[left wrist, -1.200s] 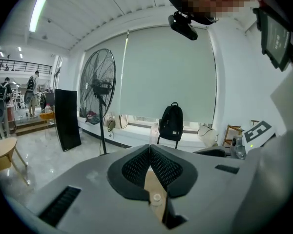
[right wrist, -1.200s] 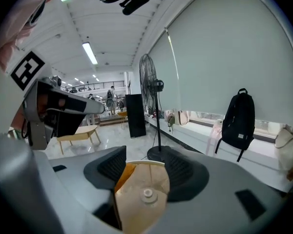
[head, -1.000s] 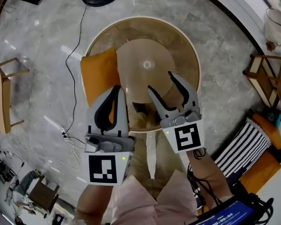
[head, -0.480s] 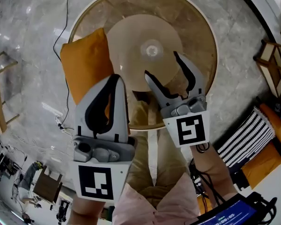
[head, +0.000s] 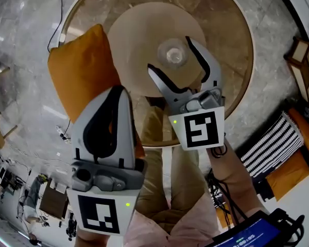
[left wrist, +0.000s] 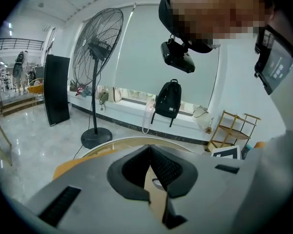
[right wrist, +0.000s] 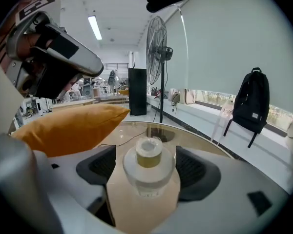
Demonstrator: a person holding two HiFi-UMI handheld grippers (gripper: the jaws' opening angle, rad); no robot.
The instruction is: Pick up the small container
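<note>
The small container (head: 173, 53), clear with a pale round lid, stands on a beige round tabletop (head: 139, 35). My right gripper (head: 170, 54) is open, with one jaw on each side of the container. In the right gripper view the container (right wrist: 147, 172) sits upright in the gap of the right gripper (right wrist: 146, 155); I cannot tell whether the pads touch it. My left gripper (head: 119, 89) is shut and empty, held high at the lower left, away from the container. The left gripper view shows the left gripper (left wrist: 150, 148) with its jaws closed together.
An orange cushion (head: 82, 73) lies at the left on the larger round glass table (head: 237, 30). A striped cushion (head: 270, 148) and a wooden shelf (head: 306, 55) are at the right. A standing fan (left wrist: 95, 48) and a black backpack (left wrist: 167, 101) are beyond the table.
My right gripper has moved forward over the beige top until its open jaws flank the container. The left gripper has risen closer to the head camera, still shut.
</note>
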